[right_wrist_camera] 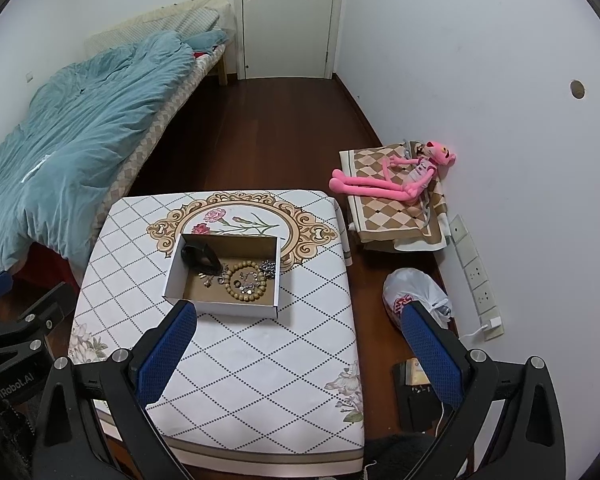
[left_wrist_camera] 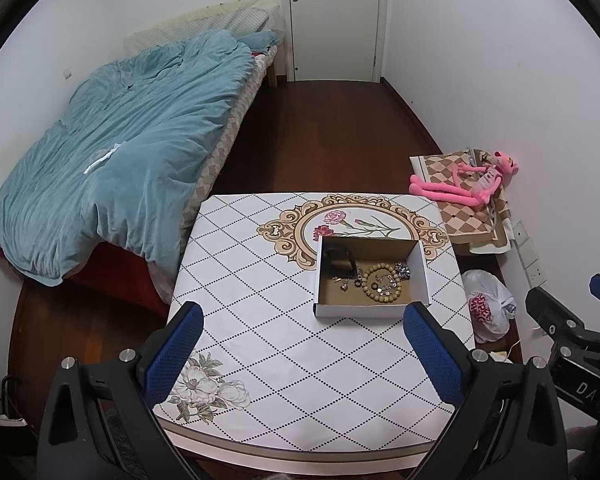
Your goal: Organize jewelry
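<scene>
A shallow cardboard box (left_wrist_camera: pixel 320 312) (right_wrist_camera: pixel 172 276) stands on the table with the patterned white cloth (left_wrist_camera: pixel 260 360) (right_wrist_camera: pixel 260 360). In it lie a wooden bead bracelet (left_wrist_camera: pixel 382 283) (right_wrist_camera: pixel 247 278), a black band (left_wrist_camera: pixel 338 261) (right_wrist_camera: pixel 199 258) and several small silver pieces (left_wrist_camera: pixel 402 269) (right_wrist_camera: pixel 267 267). My left gripper (left_wrist_camera: pixel 305 316) is open and empty, raised over the table's near half, short of the box. My right gripper (right_wrist_camera: pixel 300 312) is open and empty, near the box's front right, its right finger over the floor.
A bed with a blue duvet (left_wrist_camera: pixel 120 160) (right_wrist_camera: pixel 80 128) lies at the left. A pink plush toy (left_wrist_camera: pixel 472 184) (right_wrist_camera: pixel 400 176) rests on a checked stool at the right wall. A white plastic bag (left_wrist_camera: pixel 488 304) (right_wrist_camera: pixel 416 292) sits on the floor. A door (left_wrist_camera: pixel 332 20) is at the back.
</scene>
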`<action>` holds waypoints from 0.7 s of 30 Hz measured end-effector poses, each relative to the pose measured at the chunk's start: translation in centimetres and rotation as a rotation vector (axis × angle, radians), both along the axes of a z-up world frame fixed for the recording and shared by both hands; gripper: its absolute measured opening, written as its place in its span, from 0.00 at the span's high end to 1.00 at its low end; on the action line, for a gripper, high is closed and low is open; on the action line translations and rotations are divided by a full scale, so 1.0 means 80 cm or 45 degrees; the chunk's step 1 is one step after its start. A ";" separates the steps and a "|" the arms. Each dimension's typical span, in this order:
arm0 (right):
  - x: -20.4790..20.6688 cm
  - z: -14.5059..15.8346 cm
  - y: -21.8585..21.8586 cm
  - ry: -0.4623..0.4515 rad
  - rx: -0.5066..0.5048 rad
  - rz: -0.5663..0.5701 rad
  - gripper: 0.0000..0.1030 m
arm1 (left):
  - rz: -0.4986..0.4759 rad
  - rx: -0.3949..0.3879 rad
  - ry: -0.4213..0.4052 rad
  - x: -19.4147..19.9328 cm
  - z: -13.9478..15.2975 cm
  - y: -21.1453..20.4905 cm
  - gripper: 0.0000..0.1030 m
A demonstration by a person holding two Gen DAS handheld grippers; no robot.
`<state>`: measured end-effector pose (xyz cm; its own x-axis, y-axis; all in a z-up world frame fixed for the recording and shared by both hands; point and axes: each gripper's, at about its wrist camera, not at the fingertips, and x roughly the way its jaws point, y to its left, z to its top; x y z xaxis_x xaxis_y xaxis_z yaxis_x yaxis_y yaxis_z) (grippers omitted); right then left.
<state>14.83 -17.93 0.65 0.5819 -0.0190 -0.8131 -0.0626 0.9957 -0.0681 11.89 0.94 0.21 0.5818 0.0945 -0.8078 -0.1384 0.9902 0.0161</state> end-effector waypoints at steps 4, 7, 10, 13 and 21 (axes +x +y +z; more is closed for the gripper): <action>0.000 0.000 -0.001 0.004 -0.001 0.002 0.00 | 0.000 0.001 -0.004 -0.002 -0.001 0.001 0.01; 0.001 0.001 0.000 0.006 -0.002 0.004 0.00 | 0.004 0.000 -0.001 -0.002 -0.001 0.001 0.01; 0.001 0.001 0.002 0.010 -0.005 0.009 0.00 | 0.004 0.002 0.000 -0.001 -0.001 0.001 0.01; 0.003 0.001 0.005 0.015 -0.008 0.014 0.00 | 0.007 0.004 -0.002 -0.001 0.001 0.004 0.01; 0.005 0.004 0.009 0.007 -0.008 0.017 0.00 | 0.013 0.008 -0.009 -0.001 0.004 0.010 0.01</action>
